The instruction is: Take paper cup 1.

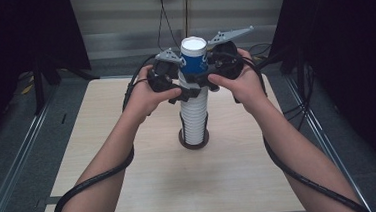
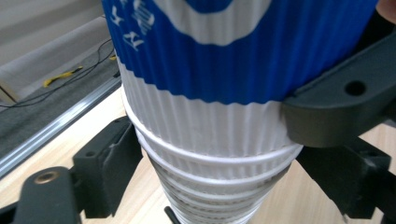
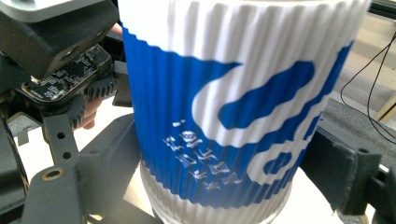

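blue cup [image 3: 233, 107] between right tongs [image 1: 213, 78], stack [image 2: 210, 163] between left tongs [image 1: 191, 90]

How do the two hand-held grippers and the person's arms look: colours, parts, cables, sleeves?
Both the left hand-held gripper and the right hand-held gripper are black, each topped with a grey three-cornered plate. A thick black cable trails from each gripper beside its forearm. The forearms have no sleeves.
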The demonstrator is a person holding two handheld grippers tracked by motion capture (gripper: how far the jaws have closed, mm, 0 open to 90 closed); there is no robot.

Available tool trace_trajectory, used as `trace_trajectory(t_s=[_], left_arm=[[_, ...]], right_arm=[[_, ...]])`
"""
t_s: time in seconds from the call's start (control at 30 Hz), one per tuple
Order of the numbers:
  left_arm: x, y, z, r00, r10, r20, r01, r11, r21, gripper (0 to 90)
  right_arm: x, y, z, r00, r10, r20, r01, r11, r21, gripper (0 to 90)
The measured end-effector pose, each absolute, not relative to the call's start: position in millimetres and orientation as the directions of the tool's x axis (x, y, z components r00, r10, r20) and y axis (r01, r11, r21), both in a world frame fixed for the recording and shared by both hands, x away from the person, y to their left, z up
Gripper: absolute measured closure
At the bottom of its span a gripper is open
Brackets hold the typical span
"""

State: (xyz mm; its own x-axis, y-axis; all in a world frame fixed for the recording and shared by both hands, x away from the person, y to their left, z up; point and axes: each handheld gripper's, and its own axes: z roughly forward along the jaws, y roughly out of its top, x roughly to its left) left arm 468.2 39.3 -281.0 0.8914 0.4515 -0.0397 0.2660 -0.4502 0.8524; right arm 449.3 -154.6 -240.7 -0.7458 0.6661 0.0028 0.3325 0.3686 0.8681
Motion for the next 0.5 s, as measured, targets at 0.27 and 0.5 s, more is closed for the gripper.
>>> trace_trajectory(t_s=[0.27,0.5], left_arm=[[468.0,38.5,-281.2,0.89,0.453,-0.056,0.278,-0.442,0.853,16.3],[468.6,38.2,-279.3,0.893,0.447,-0.048,0.276,-0.462,0.843,16.7]], right_arm=[[449.4,-155.5,-239.4,-0.746,0.666,0.007,0.336,0.368,0.867,17.3],[450.0,-157.2,-236.6,-0.747,0.665,0.019,0.342,0.359,0.868,18.1]])
